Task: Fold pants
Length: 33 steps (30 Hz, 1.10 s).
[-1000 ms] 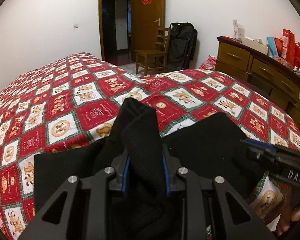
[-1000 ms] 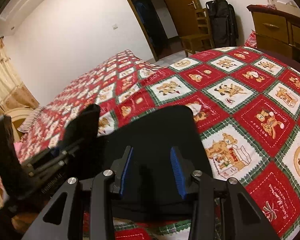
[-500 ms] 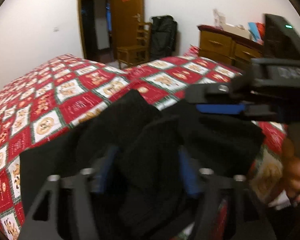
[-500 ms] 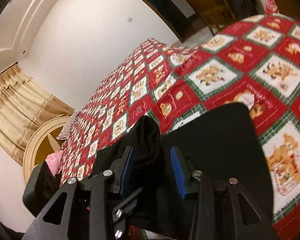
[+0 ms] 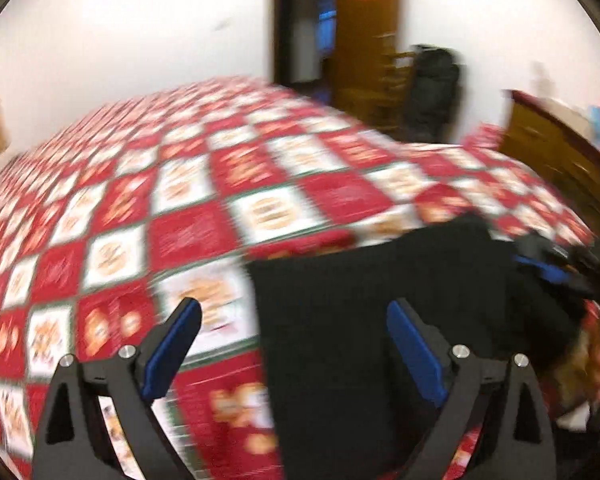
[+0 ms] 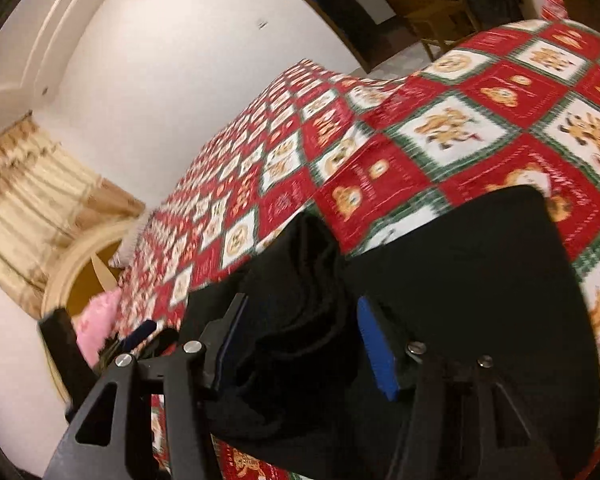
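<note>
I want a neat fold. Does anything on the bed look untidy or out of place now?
Yes. A bunched hump of the black pants stands up between the fingers of the right gripper instead of lying flat. The left gripper is open and holds nothing.

Both wrist views low, close over bedspread (image 5: 188, 236), facing doorway wall; left view blurred, sharing pants (image 6: 480, 280)

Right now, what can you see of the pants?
The pants are black, soft matte fabric, lying folded flat on the red checked bedspread. One bunched fold stands up between the right hand-held gripper fingers. The left hand-held gripper hangs open over their left edge, holding nothing.
</note>
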Available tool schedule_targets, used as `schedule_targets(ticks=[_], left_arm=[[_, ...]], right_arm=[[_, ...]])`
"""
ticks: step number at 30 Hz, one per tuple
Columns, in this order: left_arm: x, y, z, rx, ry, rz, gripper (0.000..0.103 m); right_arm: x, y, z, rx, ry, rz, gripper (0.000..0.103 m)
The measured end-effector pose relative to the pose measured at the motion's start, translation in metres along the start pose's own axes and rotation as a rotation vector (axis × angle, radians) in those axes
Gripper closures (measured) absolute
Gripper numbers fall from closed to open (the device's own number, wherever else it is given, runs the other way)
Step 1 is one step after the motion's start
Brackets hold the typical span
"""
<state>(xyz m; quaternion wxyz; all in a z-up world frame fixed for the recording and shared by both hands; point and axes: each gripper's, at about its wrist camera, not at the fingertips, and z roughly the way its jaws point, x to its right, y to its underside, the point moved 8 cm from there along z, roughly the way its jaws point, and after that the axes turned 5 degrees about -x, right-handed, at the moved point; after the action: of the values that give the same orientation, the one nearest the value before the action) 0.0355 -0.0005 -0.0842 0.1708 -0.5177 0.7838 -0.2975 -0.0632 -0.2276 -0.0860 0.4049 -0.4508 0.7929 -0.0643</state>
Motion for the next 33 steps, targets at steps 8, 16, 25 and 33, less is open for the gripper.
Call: schedule_targets(ticks=[8, 16, 25, 33], left_arm=[[-0.043, 0.014, 0.02, -0.069, -0.064, -0.183, 0.007], [-0.049, 0.018, 0.02, -0.087, -0.088, -0.19, 0.007], [-0.037, 0.007, 0.014, -0.064, -0.079, -0.168, 0.007], [-0.008, -0.003, 0.015, -0.048, -0.068, -0.115, 0.007]], right_arm=[[-0.02, 0.019, 0.023, -0.081, 0.109, -0.126, 0.045], [-0.026, 0.024, 0.033, -0.101, 0.159, -0.222, 0.082], [-0.061, 0.038, -0.019, -0.002, 0.132, -0.537, 0.085], [-0.01, 0.03, -0.074, 0.055, 0.127, -0.473, 0.085]])
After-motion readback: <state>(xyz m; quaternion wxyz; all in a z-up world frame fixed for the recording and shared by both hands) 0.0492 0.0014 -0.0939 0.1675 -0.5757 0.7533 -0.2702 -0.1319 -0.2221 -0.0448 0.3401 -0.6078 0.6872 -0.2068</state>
